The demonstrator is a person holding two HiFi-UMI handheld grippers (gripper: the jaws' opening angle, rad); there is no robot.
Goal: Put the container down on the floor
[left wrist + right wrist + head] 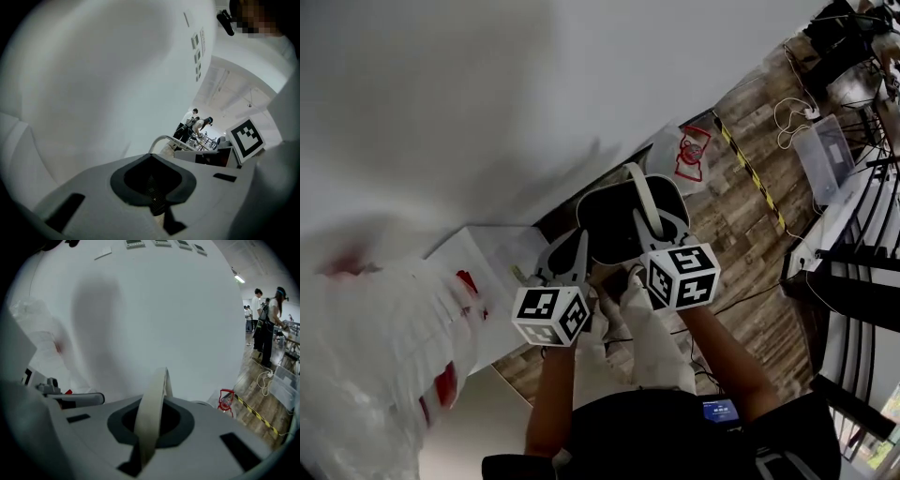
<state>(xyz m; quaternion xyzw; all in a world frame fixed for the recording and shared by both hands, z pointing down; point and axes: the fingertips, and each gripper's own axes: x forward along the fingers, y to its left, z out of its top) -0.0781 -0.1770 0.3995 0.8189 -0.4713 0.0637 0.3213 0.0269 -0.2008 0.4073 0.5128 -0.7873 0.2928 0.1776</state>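
My left claw (565,255) pressed together, nothing I can make out between its jaws, dark round container (614,225) just right of it, pale curved strap handle (152,399) pinched in my right claw (661,230).

Dark container (614,230) with pale handle (643,192), held aloft.

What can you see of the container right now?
Dark rounded container with a thin pale rim and a flat cream handle arching over it. It hangs above the wood floor, the right gripper shut on the handle. The left gripper sits at its left edge; grip unclear.
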